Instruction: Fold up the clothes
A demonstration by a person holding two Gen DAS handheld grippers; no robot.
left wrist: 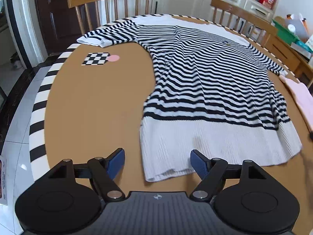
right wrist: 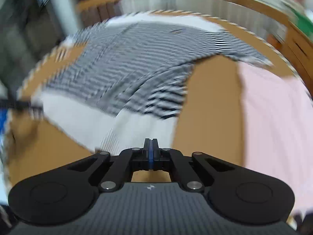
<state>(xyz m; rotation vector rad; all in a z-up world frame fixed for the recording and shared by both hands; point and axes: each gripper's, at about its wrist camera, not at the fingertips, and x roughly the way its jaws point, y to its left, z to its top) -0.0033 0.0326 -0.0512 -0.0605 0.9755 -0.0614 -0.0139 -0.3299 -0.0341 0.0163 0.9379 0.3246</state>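
Near white hem of striped sweater (left wrist: 205, 82): left claw (left wrist: 157, 161) agape, bare tabletop (left wrist: 93, 101) leftward.

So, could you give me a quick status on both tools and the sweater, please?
Left tool open at the striped sweater's white hem. Right tool shut, empty; view blurred. Sweater spread flat, unfolded. Pink garment beside it.

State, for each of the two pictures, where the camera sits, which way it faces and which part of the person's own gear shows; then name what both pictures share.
Left wrist view: sits on the left tongs, facing forward across the table over the striped sweater's white hem; its blue pads stand wide apart.
Right wrist view: sits on the right tongs, facing the sweater's hem from its right side, blurred; its fingers are pressed together.
Shared: the sweater, the table, the pink cloth and the chairs behind.
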